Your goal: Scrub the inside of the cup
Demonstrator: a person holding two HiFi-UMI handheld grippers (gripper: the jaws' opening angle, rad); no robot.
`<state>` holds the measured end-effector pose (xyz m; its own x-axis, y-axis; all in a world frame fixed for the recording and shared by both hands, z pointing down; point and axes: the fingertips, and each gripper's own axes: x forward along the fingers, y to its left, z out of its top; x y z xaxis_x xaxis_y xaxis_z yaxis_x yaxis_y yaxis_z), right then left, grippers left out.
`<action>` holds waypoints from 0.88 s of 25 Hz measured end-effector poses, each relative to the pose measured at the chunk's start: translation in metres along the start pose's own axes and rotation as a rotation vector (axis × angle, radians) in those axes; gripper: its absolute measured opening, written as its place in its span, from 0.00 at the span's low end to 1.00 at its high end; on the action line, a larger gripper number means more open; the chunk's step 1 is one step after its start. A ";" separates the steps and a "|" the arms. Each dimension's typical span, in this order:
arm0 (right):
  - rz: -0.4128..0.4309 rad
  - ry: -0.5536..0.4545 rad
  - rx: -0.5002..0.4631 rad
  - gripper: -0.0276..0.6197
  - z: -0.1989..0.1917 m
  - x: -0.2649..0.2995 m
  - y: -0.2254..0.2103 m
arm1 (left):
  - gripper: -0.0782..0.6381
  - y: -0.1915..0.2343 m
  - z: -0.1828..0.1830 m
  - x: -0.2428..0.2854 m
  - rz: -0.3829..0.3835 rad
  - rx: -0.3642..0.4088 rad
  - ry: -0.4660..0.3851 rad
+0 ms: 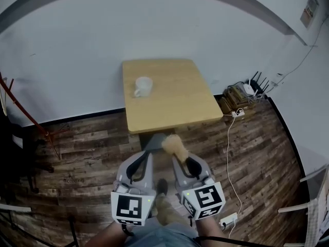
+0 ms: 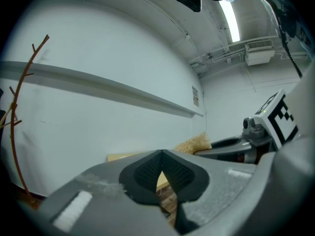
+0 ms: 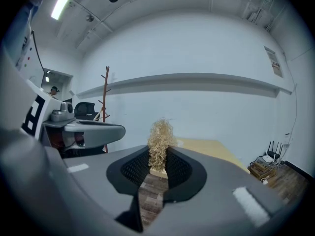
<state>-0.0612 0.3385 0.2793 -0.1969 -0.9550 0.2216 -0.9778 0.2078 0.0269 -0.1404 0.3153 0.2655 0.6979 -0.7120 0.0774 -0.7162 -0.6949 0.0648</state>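
Note:
A white cup (image 1: 143, 86) with a handle stands upright on the left part of a small wooden table (image 1: 175, 104), far ahead of both grippers. My right gripper (image 1: 180, 156) is shut on a straw-coloured fibre scrubber (image 1: 174, 144), whose tuft sticks up past the fingertips (image 3: 160, 140). My left gripper (image 1: 146, 156) hangs beside it with its jaws shut and nothing between the pads (image 2: 147, 171). Both are held over the wooden floor, short of the table's near edge. In the left gripper view the scrubber (image 2: 194, 144) shows at the right, in front of the right gripper (image 2: 236, 146).
A reddish coat stand (image 1: 20, 107) rises at the left by the white wall. At the right, a router and cables (image 1: 249, 89) sit on a crate, and a power strip (image 1: 229, 220) lies on the plank floor. A long shelf (image 3: 197, 82) runs along the wall.

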 end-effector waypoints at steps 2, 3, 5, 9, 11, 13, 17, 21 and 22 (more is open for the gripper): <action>0.012 0.000 0.008 0.16 -0.002 0.013 -0.007 | 0.14 0.008 -0.002 0.012 0.016 0.008 0.009; 0.017 0.001 0.012 0.16 -0.002 0.020 -0.011 | 0.14 0.011 -0.002 0.018 0.023 0.012 0.014; 0.029 0.002 0.022 0.16 -0.001 0.034 -0.022 | 0.14 0.016 -0.001 0.033 0.035 0.018 0.022; 0.064 -0.002 0.044 0.16 0.003 0.064 -0.046 | 0.14 0.026 0.001 0.068 0.064 0.048 0.048; 0.081 -0.007 0.054 0.16 0.006 0.080 -0.060 | 0.14 0.030 0.001 0.086 0.080 0.058 0.061; 0.094 -0.017 0.065 0.16 0.010 0.094 -0.075 | 0.14 0.032 0.004 0.104 0.095 0.058 0.074; 0.122 -0.043 0.082 0.16 0.021 0.118 -0.105 | 0.14 0.034 0.015 0.139 0.124 0.074 0.084; 0.156 -0.076 0.082 0.16 0.034 0.135 -0.128 | 0.14 0.038 0.027 0.166 0.155 0.121 0.073; 0.163 -0.083 0.081 0.16 0.037 0.139 -0.134 | 0.14 0.037 0.030 0.172 0.162 0.131 0.067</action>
<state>0.0393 0.1700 0.2704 -0.3548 -0.9251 0.1353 -0.9345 0.3464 -0.0817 -0.0472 0.1642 0.2516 0.5682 -0.8104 0.1429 -0.8089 -0.5819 -0.0839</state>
